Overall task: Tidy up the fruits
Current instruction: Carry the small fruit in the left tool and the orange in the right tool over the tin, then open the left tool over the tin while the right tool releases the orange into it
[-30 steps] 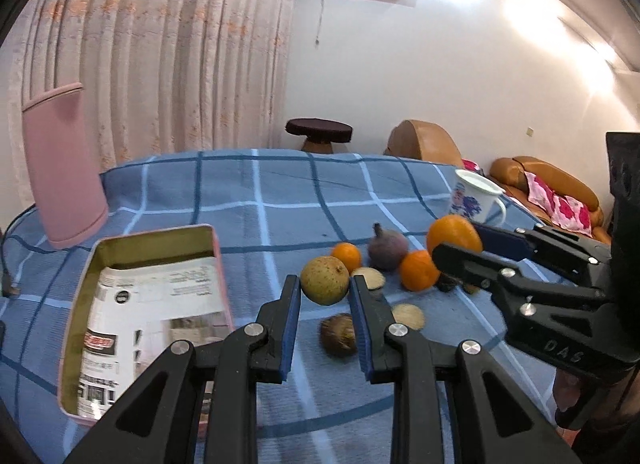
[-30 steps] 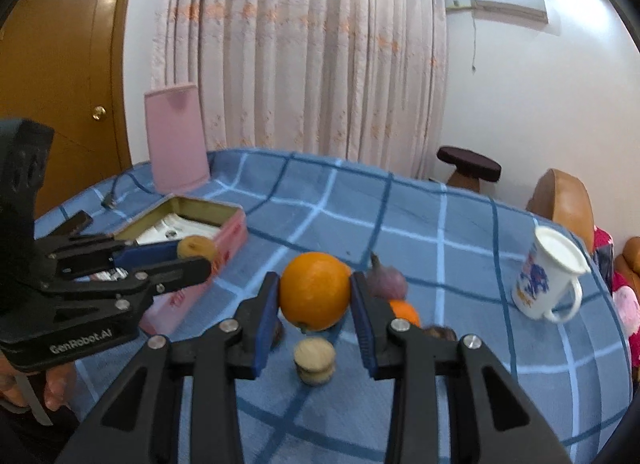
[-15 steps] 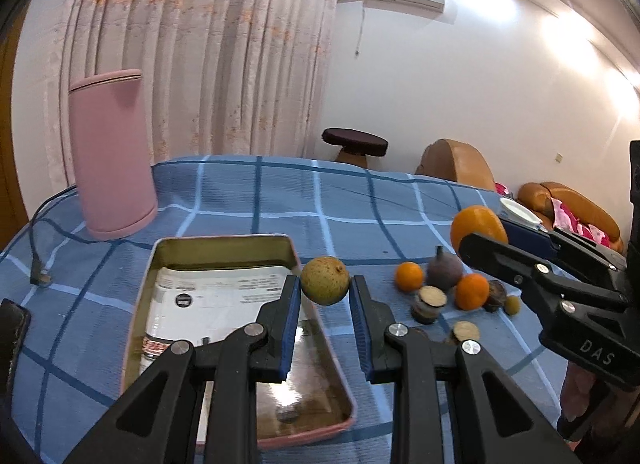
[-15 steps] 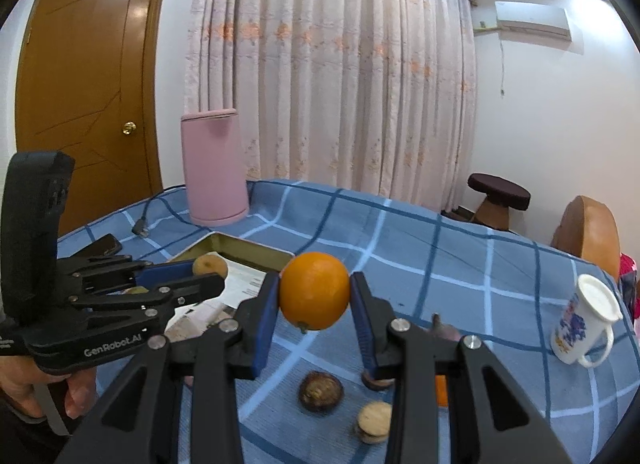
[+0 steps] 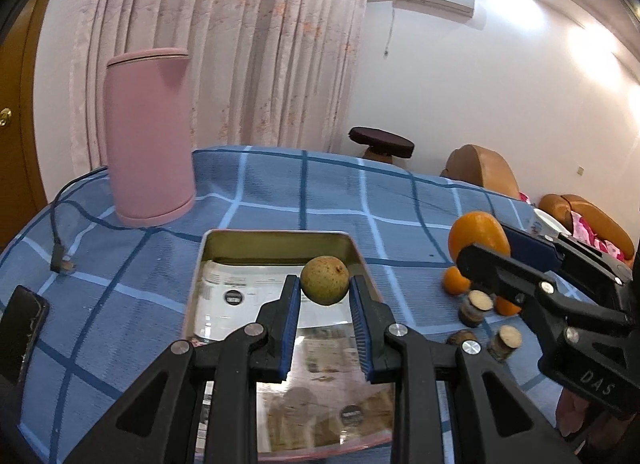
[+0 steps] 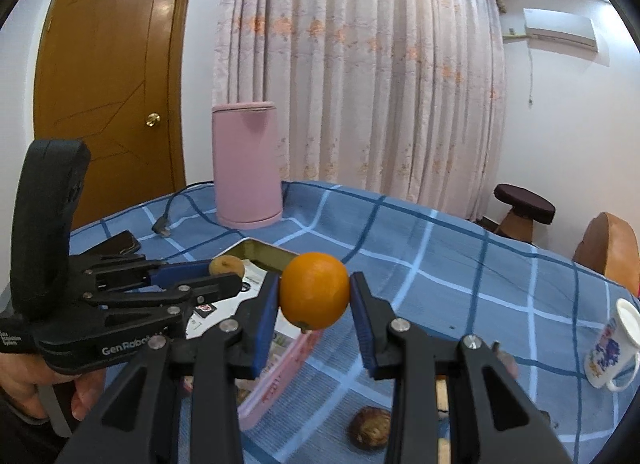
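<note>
My left gripper (image 5: pixel 325 288) is shut on a small yellow-green pear (image 5: pixel 325 280) and holds it above the open metal tin (image 5: pixel 276 238), which has printed paper inside. My right gripper (image 6: pixel 315 298) is shut on a large orange (image 6: pixel 315 290), held above the tin's right rim (image 6: pixel 264 250). The right gripper also shows in the left wrist view (image 5: pixel 476 252) with the orange (image 5: pixel 476 234), to the right of the tin. The left gripper with the pear (image 6: pixel 227 266) shows in the right wrist view. Two small oranges (image 5: pixel 456 280) and several brown fruits (image 5: pixel 475 306) lie on the cloth right of the tin.
A tall pink canister (image 5: pixel 149 135) stands behind the tin on the blue checked tablecloth (image 5: pixel 328 191). A black cable (image 5: pixel 60 256) and a phone (image 5: pixel 20 324) lie at the left. A white mug (image 6: pixel 612 344) stands at the right. A brown fruit (image 6: pixel 370 426) lies near the front.
Both grippers have moved left with their fruit. The pear is now over the tin's middle, and the orange has come over the tin's right edge, away from the loose fruits.
</note>
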Tool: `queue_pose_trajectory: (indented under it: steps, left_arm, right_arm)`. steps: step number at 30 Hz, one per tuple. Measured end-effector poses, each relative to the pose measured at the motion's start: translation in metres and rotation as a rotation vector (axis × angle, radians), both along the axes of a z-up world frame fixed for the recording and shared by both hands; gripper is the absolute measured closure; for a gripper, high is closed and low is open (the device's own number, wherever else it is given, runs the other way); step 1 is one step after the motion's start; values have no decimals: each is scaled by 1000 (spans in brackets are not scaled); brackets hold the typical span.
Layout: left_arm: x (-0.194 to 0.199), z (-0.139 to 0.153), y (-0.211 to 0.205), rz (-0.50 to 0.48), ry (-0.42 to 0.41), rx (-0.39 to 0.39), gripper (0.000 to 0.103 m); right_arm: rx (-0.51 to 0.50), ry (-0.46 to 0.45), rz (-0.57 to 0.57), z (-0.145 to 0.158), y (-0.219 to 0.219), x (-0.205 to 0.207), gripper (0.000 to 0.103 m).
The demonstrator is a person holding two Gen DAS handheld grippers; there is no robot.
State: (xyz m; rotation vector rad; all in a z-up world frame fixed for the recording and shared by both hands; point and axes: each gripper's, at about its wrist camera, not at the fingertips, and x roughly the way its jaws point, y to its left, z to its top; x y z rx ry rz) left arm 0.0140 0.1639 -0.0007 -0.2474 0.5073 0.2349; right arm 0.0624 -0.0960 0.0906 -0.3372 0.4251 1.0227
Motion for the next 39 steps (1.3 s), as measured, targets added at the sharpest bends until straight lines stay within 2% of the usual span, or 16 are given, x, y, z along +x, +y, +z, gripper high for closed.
queue_pose_trajectory:
  steps: [18, 32, 34, 35, 36, 39]
  left_arm:
    - [10, -24, 45, 67, 72, -11, 76]
    - [12, -31, 50, 99, 104, -6, 76]
    - [12, -32, 52, 116, 111, -13, 76]
    - [12, -32, 52, 116, 113, -19, 76]
    - [12, -33, 52, 115, 114, -22, 75]
    - [10, -30, 46, 112, 105, -14, 66]
  right_arm:
    - [-85, 49, 60, -40, 51, 0, 65]
    - [-162, 93, 60, -62, 71, 0, 64]
    - [-156, 104, 52, -62, 70, 3, 58]
    - [-147, 104, 46, -61, 68, 3, 42]
    - [-130, 102, 42, -59, 65, 3, 32]
    - [-132, 78, 38, -55, 53, 0, 34]
